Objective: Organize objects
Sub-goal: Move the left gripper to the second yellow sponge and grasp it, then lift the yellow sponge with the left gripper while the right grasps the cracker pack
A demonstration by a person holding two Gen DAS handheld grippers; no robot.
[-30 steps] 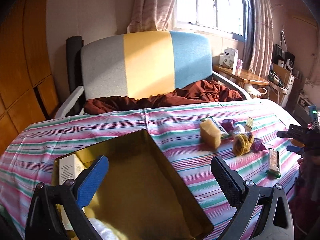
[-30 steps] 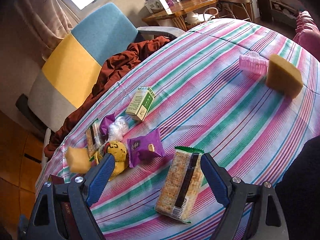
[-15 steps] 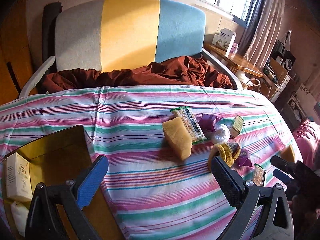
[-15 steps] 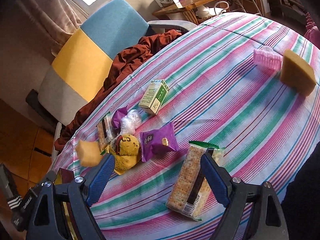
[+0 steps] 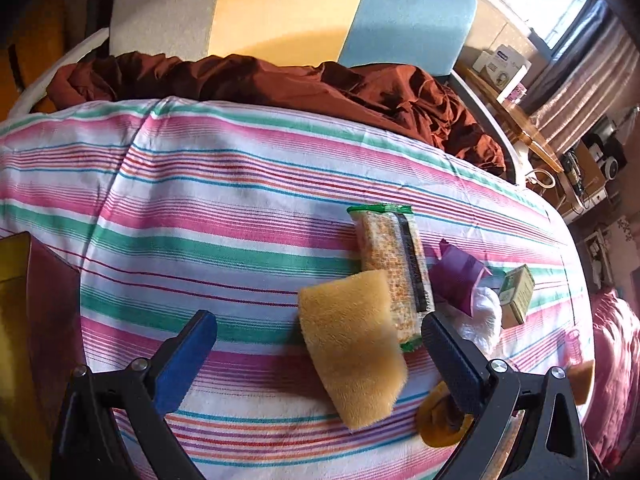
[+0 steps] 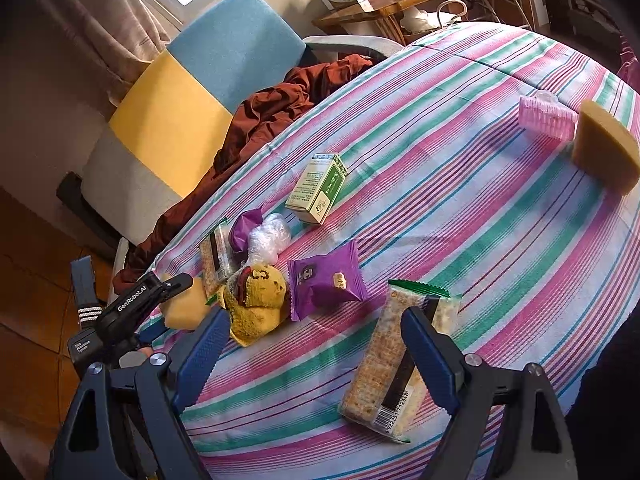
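Left claw [image 5: 318, 346] spread wide, pinching nothing, hovering low over the striped counter [image 5: 224, 216]. Yellow sponge [image 5: 352, 350] lying between the two fingers, nearer the right one, untouched by either. Cracker pack [image 5: 394, 268] just behind the sponge, its near end tucked under the sponge's edge. Purple wrapper [image 5: 458, 280] and white plastic wad [image 5: 482, 318] to the right of the pack, green box [image 5: 518, 294] just beyond. Yellow knitted toy [image 5: 438, 420] partly hidden beneath the right finger. Gold tray [image 5: 14, 320] at the far left edge, mostly out of frame. Brown cloth [image 5: 280, 84] heaped on the striped chair [image 5: 288, 4] behind the counter.

Right claw [image 6: 316, 354] also spread wide, holding nothing. Second cracker pack [image 6: 394, 360] lying on the counter partly behind the right finger, not gripped. Purple packet [image 6: 326, 280] just ahead, touching the knitted toy [image 6: 256, 300]. Plastic wad [image 6: 268, 236], purple wrapper [image 6: 244, 228] and first cracker pack [image 6: 214, 256] clustered behind the toy. Green box [image 6: 318, 188] farther back, apart from the cluster. Pink roller [image 6: 548, 118] and another sponge [image 6: 604, 148] touching each other near the far right edge. Left claw [image 6: 160, 300] seen from this side at lower left, its tips reaching over the sponge [image 6: 186, 306].
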